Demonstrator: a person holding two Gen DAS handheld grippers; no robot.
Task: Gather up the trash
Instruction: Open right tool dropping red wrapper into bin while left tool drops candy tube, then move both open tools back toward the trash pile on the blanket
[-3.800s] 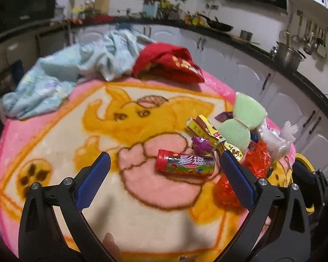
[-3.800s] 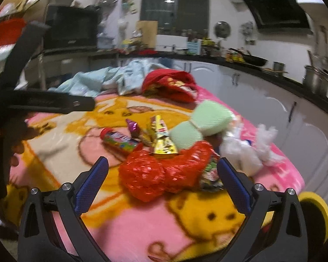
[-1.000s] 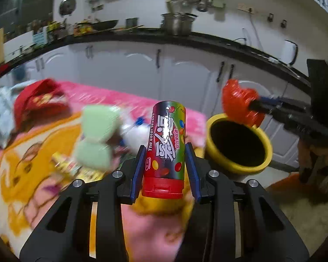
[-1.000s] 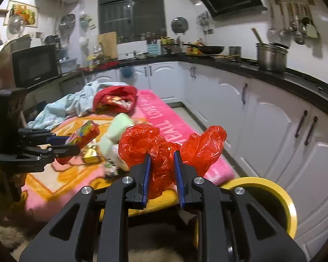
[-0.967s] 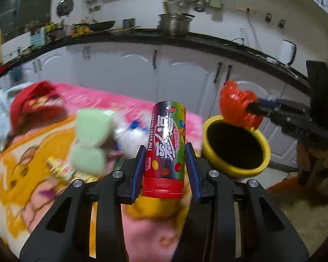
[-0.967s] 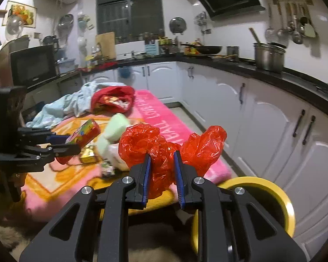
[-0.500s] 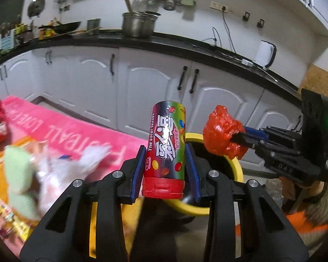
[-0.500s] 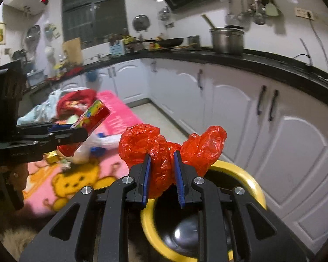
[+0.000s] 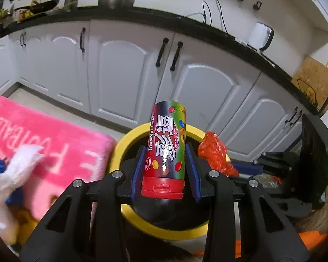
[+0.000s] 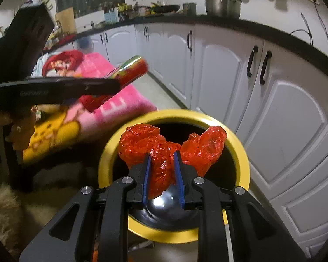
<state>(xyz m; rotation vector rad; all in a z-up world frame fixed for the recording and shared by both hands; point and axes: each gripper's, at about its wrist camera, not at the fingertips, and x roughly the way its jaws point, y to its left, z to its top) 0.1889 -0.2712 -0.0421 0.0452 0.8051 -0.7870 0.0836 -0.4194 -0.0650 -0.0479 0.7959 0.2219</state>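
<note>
My left gripper (image 9: 165, 152) is shut on a red-capped candy tube (image 9: 166, 150) and holds it upright over the yellow-rimmed bin (image 9: 120, 150). My right gripper (image 10: 162, 159) is shut on a crumpled red plastic bag (image 10: 170, 146), held directly above the bin's opening (image 10: 175, 113). The bag also shows in the left wrist view (image 9: 214, 152), at the bin's right rim. The tube and left gripper show blurred in the right wrist view (image 10: 129, 69), to the upper left of the bin.
The pink blanket (image 9: 43, 135) with remaining litter, including a white plastic bag (image 9: 8, 174), lies left of the bin. White kitchen cabinets (image 9: 124, 69) stand close behind the bin. A fluffy rug (image 10: 8, 207) lies on the floor at left.
Both grippers have swung from the blanket to the bin. The candy tube and the red bag now hang over the bin's opening instead of beside it.
</note>
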